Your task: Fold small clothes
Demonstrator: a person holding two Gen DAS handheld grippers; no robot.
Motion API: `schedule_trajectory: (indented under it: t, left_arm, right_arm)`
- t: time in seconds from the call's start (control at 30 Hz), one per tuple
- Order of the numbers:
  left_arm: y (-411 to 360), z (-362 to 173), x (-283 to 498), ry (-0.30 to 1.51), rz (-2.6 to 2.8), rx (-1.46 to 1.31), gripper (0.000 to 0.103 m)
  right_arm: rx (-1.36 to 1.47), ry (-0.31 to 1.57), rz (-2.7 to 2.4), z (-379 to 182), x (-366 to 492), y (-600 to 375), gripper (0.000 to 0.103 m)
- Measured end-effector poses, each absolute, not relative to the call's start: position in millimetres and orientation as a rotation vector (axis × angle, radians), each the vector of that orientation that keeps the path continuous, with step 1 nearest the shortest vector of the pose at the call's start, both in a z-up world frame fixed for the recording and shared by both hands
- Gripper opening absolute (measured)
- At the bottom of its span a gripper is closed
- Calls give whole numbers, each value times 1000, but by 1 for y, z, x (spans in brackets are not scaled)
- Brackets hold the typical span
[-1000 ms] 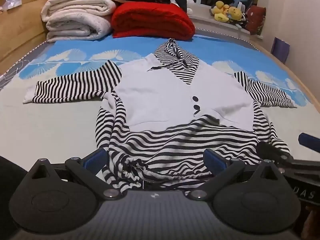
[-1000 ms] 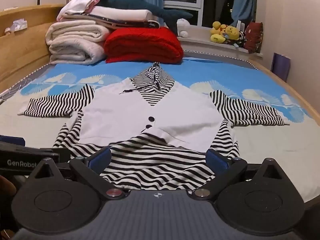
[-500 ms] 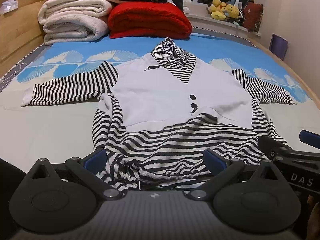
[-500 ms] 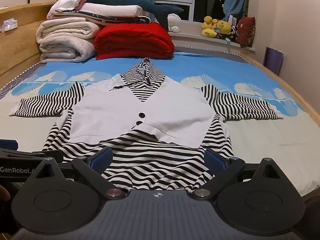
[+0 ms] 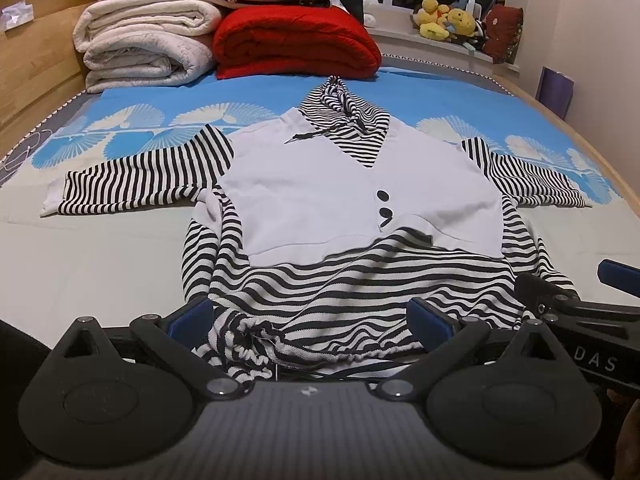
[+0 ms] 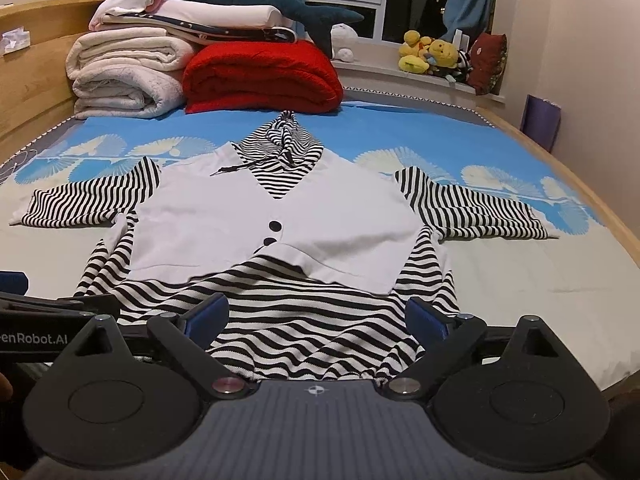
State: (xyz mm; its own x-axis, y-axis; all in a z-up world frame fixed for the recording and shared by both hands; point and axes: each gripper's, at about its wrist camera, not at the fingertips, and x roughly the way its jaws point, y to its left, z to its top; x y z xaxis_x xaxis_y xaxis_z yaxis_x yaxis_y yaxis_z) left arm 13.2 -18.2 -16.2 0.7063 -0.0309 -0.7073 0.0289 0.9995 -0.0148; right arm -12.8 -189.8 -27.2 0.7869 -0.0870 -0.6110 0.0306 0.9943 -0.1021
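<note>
We see a small striped top (image 5: 352, 280) lying flat in the middle of the bed (image 5: 92, 264), front side up, with both sleeves spread out toward the left and right of the frame. A white vest panel (image 5: 328, 196) with two dark buttons (image 5: 383, 196) covers its chest, and the striped hood (image 5: 344, 100) points toward the upper part of the frame. The gathered hem (image 5: 304, 356) sits at the bottom centre, bunched and a little wrinkled on its left side. In the left wrist view, our left hand-held gripper (image 5: 310, 316) hangs just above that hem with its blue-padded fingers (image 5: 190, 314) spread wide apart, clasping nothing; the hem shows between them. The right hand-held gripper (image 6: 316, 316) is likewise wide open over the lower edge of the top, in the bottom centre of its own view, and we can see its black frame entering the left wrist view at the right edge. In the right wrist view the left tool shows at the lower left edge. At the upper left of both views, folded white blankets (image 5: 144, 44) and a red blanket (image 5: 296, 44) are stacked at the head of the bed, with a dark plush shark (image 6: 272, 0) on top. Yellow plush toys (image 6: 428, 52) sit on the windowsill at the upper right.
</note>
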Motion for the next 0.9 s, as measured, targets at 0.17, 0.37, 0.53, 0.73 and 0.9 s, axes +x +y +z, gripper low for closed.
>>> schedule_trajectory:
  t: [0.17, 0.37, 0.53, 0.73, 0.9]
  left_arm:
    - [-18, -16, 13, 785, -32, -7, 102]
    - [-17, -16, 14, 784, -33, -7, 102]
    - [-18, -14, 14, 781, -34, -1, 102]
    - [-20, -11, 14, 770, -39, 0, 102]
    - [-19, -11, 13, 767, -43, 1, 102]
  right_arm:
    - [-93, 665, -55, -27, -13, -189, 93]
    - [-95, 666, -55, -27, -13, -188, 93]
    - [-96, 665, -53, -27, -13, -188, 92]
    - [-126, 666, -48, -31, -14, -186, 90]
    - [-137, 663, -48, -32, -12, -183, 90]
